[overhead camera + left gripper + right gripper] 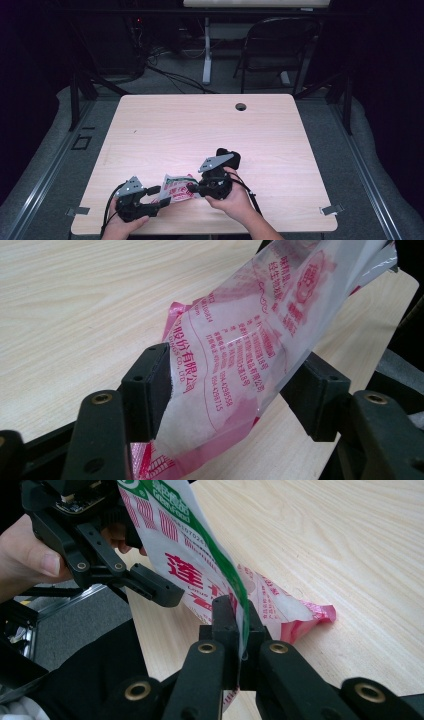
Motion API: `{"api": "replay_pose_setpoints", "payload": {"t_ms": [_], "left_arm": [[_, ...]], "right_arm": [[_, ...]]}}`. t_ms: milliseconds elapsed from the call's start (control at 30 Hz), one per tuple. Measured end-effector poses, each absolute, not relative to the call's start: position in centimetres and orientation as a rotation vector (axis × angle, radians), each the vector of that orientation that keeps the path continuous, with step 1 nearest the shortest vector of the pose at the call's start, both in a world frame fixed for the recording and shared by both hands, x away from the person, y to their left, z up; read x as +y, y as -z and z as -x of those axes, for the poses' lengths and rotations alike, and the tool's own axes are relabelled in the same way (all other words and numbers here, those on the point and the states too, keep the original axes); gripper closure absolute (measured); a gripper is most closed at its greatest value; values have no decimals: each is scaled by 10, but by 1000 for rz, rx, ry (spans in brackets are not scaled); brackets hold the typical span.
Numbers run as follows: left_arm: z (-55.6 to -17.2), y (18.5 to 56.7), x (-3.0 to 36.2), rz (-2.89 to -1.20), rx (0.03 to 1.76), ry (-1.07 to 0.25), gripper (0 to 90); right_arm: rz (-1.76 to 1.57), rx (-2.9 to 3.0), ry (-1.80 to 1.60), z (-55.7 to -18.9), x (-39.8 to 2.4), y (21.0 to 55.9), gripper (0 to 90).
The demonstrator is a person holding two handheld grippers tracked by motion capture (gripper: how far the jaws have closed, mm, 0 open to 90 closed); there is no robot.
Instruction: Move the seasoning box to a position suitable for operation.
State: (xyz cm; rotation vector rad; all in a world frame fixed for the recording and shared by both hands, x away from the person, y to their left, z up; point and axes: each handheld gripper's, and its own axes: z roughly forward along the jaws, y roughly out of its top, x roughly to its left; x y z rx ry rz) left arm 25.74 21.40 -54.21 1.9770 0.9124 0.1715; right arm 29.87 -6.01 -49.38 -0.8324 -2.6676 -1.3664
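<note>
A clear plastic bag (176, 188) with red print hangs between the two grippers near the front edge of the wooden table (200, 125). My right gripper (192, 189) is shut on one thin edge of the bag (200, 575); its jaws (239, 615) are pressed together on the film. My left gripper (159, 196) stands open with the other end of the bag (240, 350) running loosely between its jaws (230, 390). In the right gripper view one of the left gripper's fingers (155, 587) shows beside the bag, and the other is hidden behind it. A crumpled end of the bag rests on the table.
A round cable hole (241, 106) sits near the table's far edge. Beyond the table stand a black folding chair (277, 45) and a white desk leg (207, 50), with cables on the floor. The table's front edge is just below the hands.
</note>
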Motion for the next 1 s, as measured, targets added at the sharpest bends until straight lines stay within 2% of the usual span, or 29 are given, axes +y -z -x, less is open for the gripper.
{"api": "replay_pose_setpoints", "payload": {"t_ms": [133, 667, 867, 1000], "left_arm": [[-258, 544, 215, -1969, 908, -163, 346], [-263, 561, 210, -1997, 894, -151, 333], [-267, 571, 206, -2025, 866, -145, 285], [-270, 575, 205, -2040, 878, -136, 284]], "right_arm": [[821, -2656, 1376, -300, -62, 493, 900], [779, -2642, 1409, -300, -65, 492, 900], [762, -2636, 1413, -299, -66, 492, 900], [759, -2624, 1415, -300, -68, 492, 900]]}}
